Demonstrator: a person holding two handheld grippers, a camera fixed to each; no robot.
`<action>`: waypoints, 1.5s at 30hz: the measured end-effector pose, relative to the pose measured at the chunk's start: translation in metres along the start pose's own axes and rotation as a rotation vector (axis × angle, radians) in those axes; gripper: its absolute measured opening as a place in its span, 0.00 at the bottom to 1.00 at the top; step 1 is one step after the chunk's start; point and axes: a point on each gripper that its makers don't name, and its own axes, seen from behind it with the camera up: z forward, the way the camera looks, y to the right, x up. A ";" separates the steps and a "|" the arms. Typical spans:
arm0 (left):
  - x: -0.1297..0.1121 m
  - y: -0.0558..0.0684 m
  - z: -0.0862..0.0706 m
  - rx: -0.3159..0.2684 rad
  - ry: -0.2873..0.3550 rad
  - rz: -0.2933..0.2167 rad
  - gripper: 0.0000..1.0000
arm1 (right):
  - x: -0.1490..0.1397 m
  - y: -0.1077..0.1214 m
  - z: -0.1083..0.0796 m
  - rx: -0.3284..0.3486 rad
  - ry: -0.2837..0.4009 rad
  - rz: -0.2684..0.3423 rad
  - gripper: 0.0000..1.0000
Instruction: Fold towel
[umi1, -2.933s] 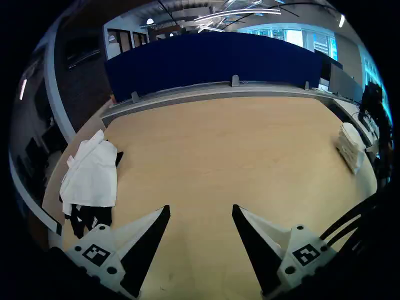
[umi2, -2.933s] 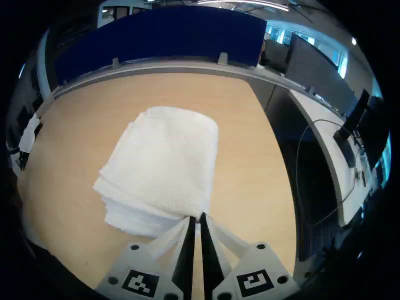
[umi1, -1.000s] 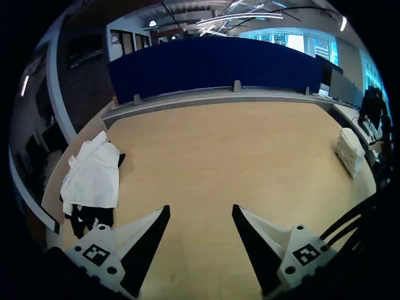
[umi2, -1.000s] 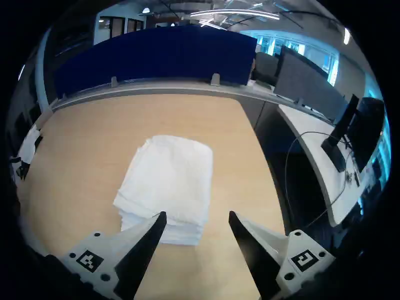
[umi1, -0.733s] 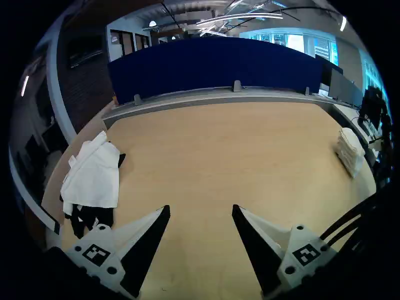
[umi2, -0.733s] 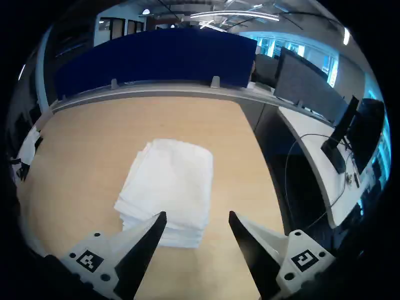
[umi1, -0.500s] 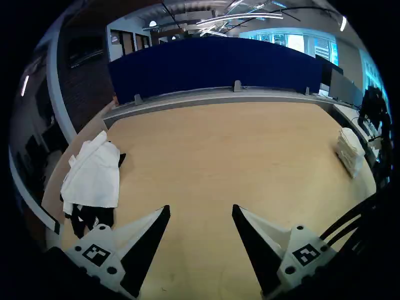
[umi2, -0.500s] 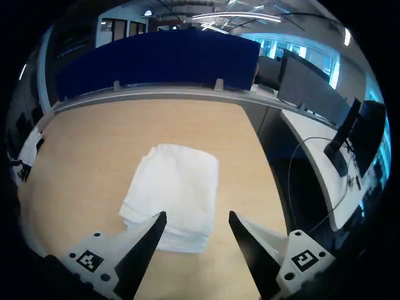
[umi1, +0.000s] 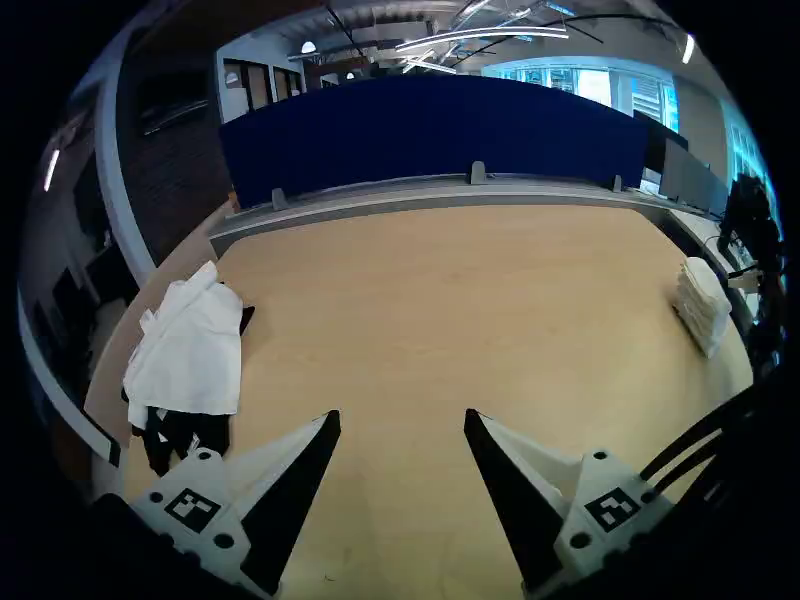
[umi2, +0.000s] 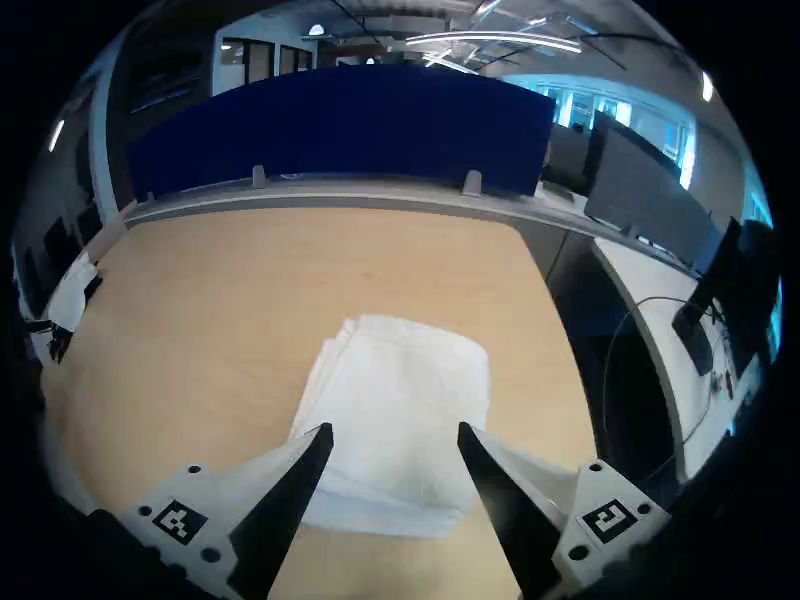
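Jaws are spread and empty on both the left gripper (umi1: 401, 412) and the right gripper (umi2: 393, 428), which hovers over the folded stack (umi2: 405, 385) on the bench (umi2: 230, 300); the rumpled towel (umi1: 190, 345) near the bench's edge looks light and limp, best pinched at a corner.

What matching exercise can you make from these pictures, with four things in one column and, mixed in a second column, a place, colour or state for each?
Things
1. folded towel stack
2. crumpled white cloth
3. partition
4. right gripper

Descriptions
A. dark blue, along the far edge of the table
B. open, holding nothing
C. loose heap, at the left of the left gripper view
D. neatly stacked, just ahead of the right gripper

Pairs: 1-D, 2-C, 3-A, 4-B
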 end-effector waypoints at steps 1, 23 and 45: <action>0.000 0.000 0.000 0.000 0.000 0.000 0.92 | 0.001 -0.002 0.001 0.004 0.000 -0.001 0.97; 0.001 -0.005 0.006 0.005 -0.004 -0.007 0.92 | 0.010 -0.020 0.016 0.033 -0.001 -0.015 0.97; 0.003 -0.004 0.008 0.009 -0.006 0.003 0.92 | -0.033 -0.024 0.028 0.047 -0.071 -0.008 0.97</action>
